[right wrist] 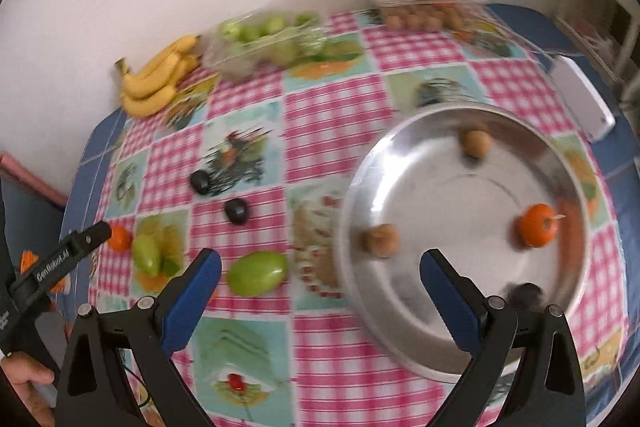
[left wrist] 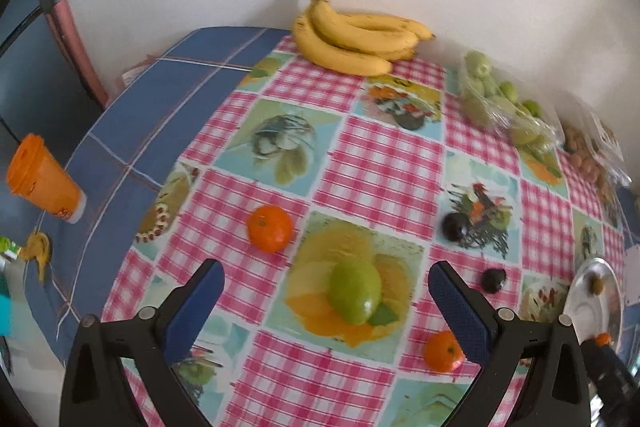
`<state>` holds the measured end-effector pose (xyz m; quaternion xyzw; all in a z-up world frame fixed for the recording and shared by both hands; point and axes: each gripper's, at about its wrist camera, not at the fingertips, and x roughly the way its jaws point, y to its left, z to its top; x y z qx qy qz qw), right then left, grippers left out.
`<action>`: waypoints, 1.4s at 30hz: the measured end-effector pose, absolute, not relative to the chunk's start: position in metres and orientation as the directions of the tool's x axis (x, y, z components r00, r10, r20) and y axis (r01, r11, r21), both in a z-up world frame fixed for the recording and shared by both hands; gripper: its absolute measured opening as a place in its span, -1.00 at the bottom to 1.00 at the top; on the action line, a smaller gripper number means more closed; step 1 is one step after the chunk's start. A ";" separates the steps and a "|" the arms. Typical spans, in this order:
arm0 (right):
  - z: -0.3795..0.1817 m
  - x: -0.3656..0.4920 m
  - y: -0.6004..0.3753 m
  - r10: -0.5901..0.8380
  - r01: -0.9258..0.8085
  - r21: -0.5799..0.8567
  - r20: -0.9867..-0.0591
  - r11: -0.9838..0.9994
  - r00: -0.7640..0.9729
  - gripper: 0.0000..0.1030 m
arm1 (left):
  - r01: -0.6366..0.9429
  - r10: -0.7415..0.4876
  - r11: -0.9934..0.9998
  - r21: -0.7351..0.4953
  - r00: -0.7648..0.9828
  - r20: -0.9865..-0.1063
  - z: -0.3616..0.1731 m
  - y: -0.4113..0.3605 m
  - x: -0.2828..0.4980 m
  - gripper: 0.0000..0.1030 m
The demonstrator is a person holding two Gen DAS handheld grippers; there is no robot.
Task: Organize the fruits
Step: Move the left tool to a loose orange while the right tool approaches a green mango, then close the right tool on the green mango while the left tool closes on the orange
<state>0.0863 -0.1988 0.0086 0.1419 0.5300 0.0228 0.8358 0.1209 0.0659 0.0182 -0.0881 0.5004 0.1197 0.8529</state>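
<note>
My left gripper (left wrist: pixel 326 275) hangs open over a green fruit (left wrist: pixel 355 294) that lies on the cloth between its fingers, apart from them. Two mandarins (left wrist: pixel 269 228) (left wrist: pixel 442 351) and two dark plums (left wrist: pixel 458 225) (left wrist: pixel 493 279) lie around it. My right gripper (right wrist: pixel 320 263) is open and empty by the rim of a steel plate (right wrist: pixel 452 195). The plate holds two brown fruits (right wrist: pixel 475 143) (right wrist: pixel 382 240), a mandarin (right wrist: pixel 537 225) and a blurred dark fruit (right wrist: pixel 526 295). Another green fruit (right wrist: pixel 258 273) lies just left of the plate.
Bananas (left wrist: pixel 356 39), a bag of green fruit (left wrist: pixel 496 103) and a clear box of brown fruit (right wrist: pixel 424 3) line the wall side. An orange cup (left wrist: pixel 42 181) lies tipped on the blue cloth at the left. A white device (right wrist: pixel 584 103) sits far right.
</note>
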 end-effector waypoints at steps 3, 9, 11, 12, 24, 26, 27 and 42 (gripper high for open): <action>0.005 0.088 -0.182 0.195 0.072 0.247 -0.885 0.966 0.423 0.93 | -0.316 0.107 0.947 -0.053 0.469 -0.877 0.018 0.075 0.119 1.00; -0.006 0.095 -0.152 0.204 -0.002 0.220 -0.901 0.975 0.382 0.93 | -0.277 0.049 0.957 -0.086 0.446 -0.894 0.004 0.067 0.122 1.00; -0.015 0.097 -0.144 0.193 -0.016 0.201 -0.913 0.979 0.360 0.91 | -0.260 0.030 0.961 -0.091 0.426 -0.904 -0.004 0.062 0.124 1.00; -0.017 0.097 -0.143 0.189 -0.021 0.194 -0.917 0.981 0.351 0.86 | -0.253 0.023 0.963 -0.092 0.418 -0.908 -0.007 0.059 0.125 1.00; -0.044 0.106 -0.139 0.156 -0.027 0.155 -0.947 0.988 0.282 0.64 | -0.208 -0.003 0.975 -0.078 0.337 -0.942 -0.031 0.045 0.132 1.00; -0.046 0.106 -0.139 0.155 -0.027 0.153 -0.949 0.988 0.276 0.64 | -0.213 -0.012 0.973 -0.084 0.321 -0.947 -0.035 0.045 0.133 0.99; -0.047 0.107 -0.138 0.150 -0.028 0.149 -0.950 0.989 0.275 0.64 | -0.216 -0.020 0.972 -0.092 0.315 -0.949 -0.035 0.044 0.132 0.99; -0.059 0.114 -0.128 0.152 -0.046 0.145 -0.955 0.988 0.255 0.15 | -0.148 -0.137 0.972 -0.183 0.276 -0.951 -0.042 0.014 0.129 0.88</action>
